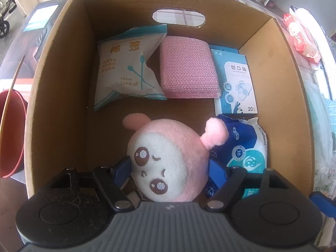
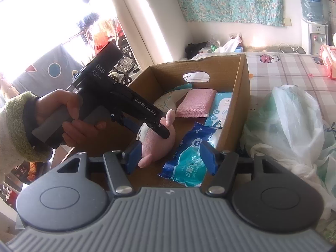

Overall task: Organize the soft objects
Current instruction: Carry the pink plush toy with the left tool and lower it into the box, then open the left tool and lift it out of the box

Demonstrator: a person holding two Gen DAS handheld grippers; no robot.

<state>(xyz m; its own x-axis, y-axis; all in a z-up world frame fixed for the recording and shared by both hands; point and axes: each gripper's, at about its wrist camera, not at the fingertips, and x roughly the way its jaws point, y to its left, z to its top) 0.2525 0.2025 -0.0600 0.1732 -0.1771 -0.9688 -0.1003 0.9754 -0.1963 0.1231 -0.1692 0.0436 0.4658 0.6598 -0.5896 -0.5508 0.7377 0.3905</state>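
Our left hand-held gripper (image 1: 170,168) grips the pink plush toy (image 1: 168,159) low inside the cardboard box (image 1: 63,79), apparently to set it in the free front space. Our right hand-held gripper (image 2: 170,155) hovers open above the rim. We count one cotton swab bag (image 1: 128,67), one pink sponge (image 1: 187,69), one plaster box (image 1: 237,82), and one wipes pack (image 1: 245,147).

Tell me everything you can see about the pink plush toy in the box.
The pink plush toy is a round, fuzzy head with a white face, brown embroidered eyes and two small pink ears. It sits low inside the cardboard box, face tilted sideways, gripped between the blue fingers of the left tool. One ear overlaps the blue wet wipes pack beside it.
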